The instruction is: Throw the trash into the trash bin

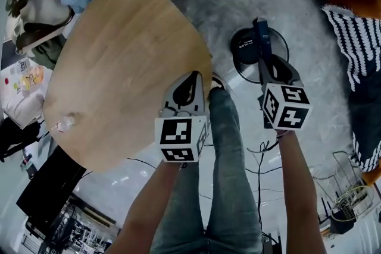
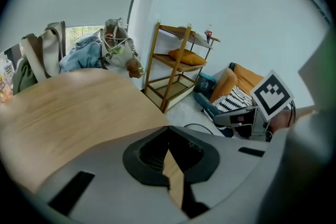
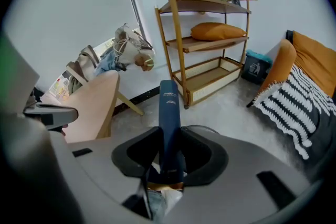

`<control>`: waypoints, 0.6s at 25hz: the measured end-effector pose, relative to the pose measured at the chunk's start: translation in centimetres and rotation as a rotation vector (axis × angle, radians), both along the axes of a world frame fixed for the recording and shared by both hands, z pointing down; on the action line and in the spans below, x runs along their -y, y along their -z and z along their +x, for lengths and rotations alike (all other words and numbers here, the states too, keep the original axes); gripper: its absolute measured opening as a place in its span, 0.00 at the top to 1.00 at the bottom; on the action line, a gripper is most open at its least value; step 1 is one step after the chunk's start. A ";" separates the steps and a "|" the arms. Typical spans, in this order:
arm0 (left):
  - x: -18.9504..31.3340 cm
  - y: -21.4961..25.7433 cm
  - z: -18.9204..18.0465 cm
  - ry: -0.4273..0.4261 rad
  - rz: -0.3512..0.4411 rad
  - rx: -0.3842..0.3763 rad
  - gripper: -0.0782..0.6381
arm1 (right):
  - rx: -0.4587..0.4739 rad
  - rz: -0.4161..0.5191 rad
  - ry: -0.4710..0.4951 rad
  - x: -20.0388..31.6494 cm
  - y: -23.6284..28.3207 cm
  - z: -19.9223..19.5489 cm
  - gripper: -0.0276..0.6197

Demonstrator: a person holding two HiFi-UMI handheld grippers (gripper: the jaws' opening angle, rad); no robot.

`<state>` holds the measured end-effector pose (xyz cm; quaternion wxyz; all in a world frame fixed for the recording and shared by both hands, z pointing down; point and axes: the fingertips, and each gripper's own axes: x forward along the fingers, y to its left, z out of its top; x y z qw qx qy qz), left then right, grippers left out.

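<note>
The right tongs (image 3: 170,157) gripped a slim dark blue box (image 3: 169,113), upright between the jaws, over what looked like the black trash bin (image 1: 245,44) on the floor. The left tongs (image 2: 168,136) were closed and empty, over the edge of the round wooden worktop (image 1: 119,68).

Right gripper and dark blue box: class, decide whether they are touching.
Touching. In the right gripper view the right gripper pinches the dark blue box, a pad pressed against each side.
</note>
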<state>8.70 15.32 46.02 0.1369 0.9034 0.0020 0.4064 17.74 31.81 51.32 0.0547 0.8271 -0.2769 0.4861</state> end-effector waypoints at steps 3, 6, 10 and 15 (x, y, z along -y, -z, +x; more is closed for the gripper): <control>-1.1 -0.8 0.4 -0.012 -0.002 0.008 0.87 | 0.030 -0.001 -0.045 -2.0 -2.3 -0.7 0.75; -1.8 -1.6 0.6 -0.021 0.004 0.026 0.87 | 0.059 -0.002 -0.083 -3.5 -4.3 -1.5 0.75; -2.1 -2.1 0.7 -0.021 0.012 0.044 0.87 | 0.081 0.005 -0.127 -5.0 -5.8 -1.9 0.75; -2.2 -2.2 0.9 -0.006 0.023 0.050 0.87 | 0.105 0.005 -0.162 -5.7 -6.8 -2.1 0.74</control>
